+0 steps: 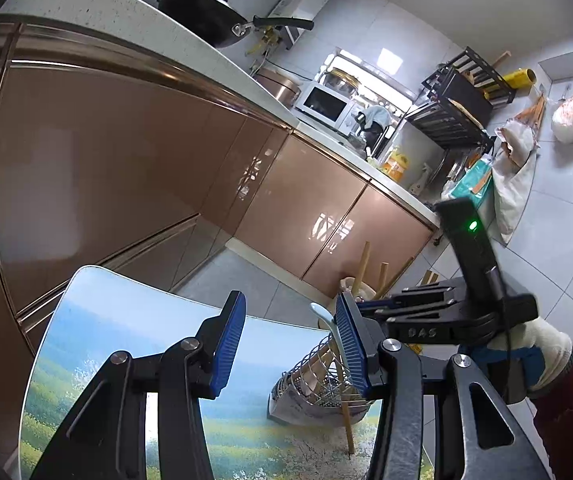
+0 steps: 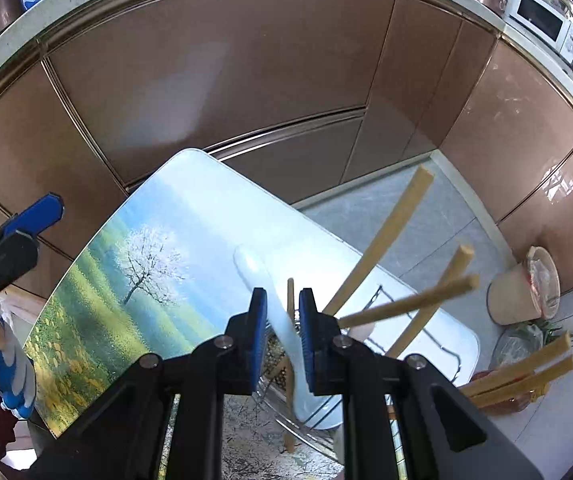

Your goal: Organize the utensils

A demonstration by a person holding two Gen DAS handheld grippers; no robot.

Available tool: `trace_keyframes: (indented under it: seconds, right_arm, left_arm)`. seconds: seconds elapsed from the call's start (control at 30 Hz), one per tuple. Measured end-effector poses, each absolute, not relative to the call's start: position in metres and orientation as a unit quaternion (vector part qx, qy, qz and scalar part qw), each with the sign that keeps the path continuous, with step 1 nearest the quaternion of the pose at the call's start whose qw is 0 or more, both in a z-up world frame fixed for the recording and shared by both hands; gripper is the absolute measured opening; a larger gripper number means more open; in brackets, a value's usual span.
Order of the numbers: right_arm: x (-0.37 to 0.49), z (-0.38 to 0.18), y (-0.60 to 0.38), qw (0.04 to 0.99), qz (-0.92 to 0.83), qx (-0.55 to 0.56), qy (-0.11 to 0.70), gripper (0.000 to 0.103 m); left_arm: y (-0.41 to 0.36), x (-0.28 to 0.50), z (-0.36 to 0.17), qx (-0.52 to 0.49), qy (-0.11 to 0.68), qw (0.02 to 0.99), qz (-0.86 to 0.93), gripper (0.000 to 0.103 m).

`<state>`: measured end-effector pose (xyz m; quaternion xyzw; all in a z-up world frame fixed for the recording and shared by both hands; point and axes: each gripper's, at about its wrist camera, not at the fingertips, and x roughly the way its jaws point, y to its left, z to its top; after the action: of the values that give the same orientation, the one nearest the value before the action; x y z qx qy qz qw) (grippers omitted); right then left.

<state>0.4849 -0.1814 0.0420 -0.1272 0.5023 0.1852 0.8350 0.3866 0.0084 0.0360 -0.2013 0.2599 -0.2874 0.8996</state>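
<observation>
A wire utensil basket (image 1: 320,376) stands on a small table with a landscape picture on its top (image 1: 126,344). Several wooden chopsticks (image 2: 382,248) lean out of the basket (image 2: 282,372). My right gripper (image 2: 282,344) is above the basket with its jaws close on a white ceramic spoon (image 2: 270,300), whose handle points up and away. The spoon's handle tip (image 1: 320,312) also shows in the left wrist view, beside the right gripper (image 1: 386,312). My left gripper (image 1: 290,344) is open and empty, hovering over the table just left of the basket.
Brown cabinet fronts (image 1: 106,168) under a pale countertop (image 1: 134,24) stand close behind the table. A cream bin (image 2: 526,288) and bags sit on the tiled floor (image 2: 446,232) to the right. A wok (image 1: 206,12) and a microwave (image 1: 322,104) are on the counter.
</observation>
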Motion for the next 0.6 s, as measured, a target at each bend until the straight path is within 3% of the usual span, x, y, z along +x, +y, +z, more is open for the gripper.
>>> trace_keyframes:
  seconds: [0.2,0.6]
  right_arm:
    - [0.489,0.050,-0.169,0.840,0.166,-0.154,0.492,0.015]
    - [0.500,0.013,-0.152,0.807,0.138,-0.195,0.541,0.016]
  left_arm:
    - [0.004,0.392,0.033,-0.207,0.268,0.896,-0.286,0.045]
    - [0.004,0.392,0.026,-0.213,0.279,0.890,-0.290,0.045]
